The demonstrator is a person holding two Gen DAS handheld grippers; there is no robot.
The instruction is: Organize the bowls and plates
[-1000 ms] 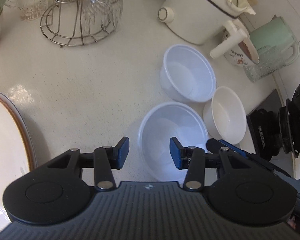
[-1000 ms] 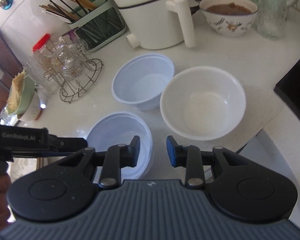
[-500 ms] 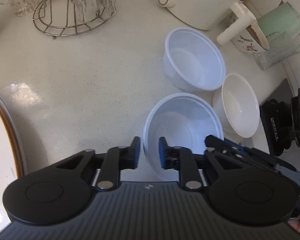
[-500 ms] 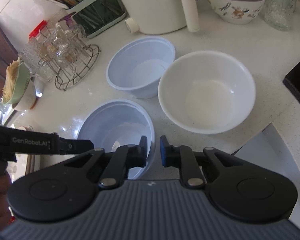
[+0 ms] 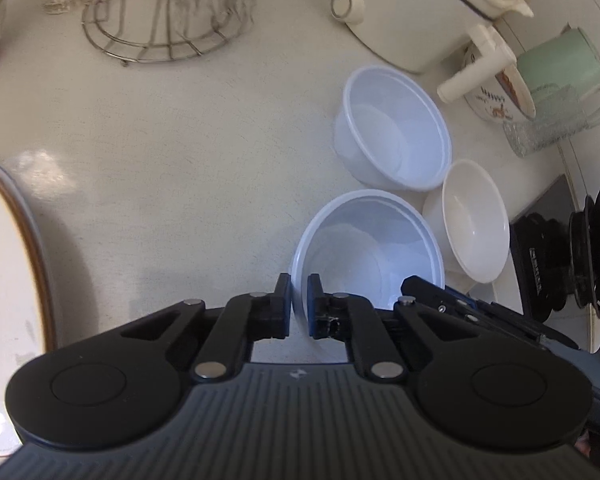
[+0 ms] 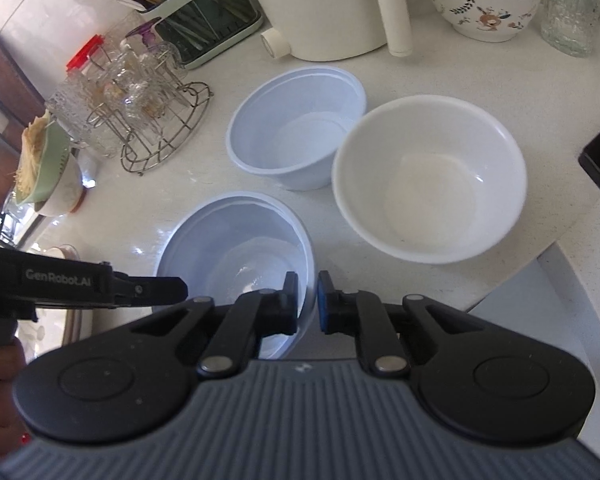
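Note:
A translucent plastic bowl stands nearest on the white counter. My left gripper is closing, and its pads pinch the bowl's left rim. On the opposite rim my right gripper is shut on the same bowl. Each gripper shows in the other's view: the right one, the left one. Behind stand a second plastic bowl and a white ceramic bowl, both upright. A large plate with a brown rim lies at the far left.
A wire rack of glasses stands at the back left. A white pot with a handle, a patterned bowl of food and a green jug line the back. A black hob and the counter's edge lie to the right.
Both grippers went from open to shut, each closing on one side of the near plastic bowl's rim. The bowls have not moved on the counter.

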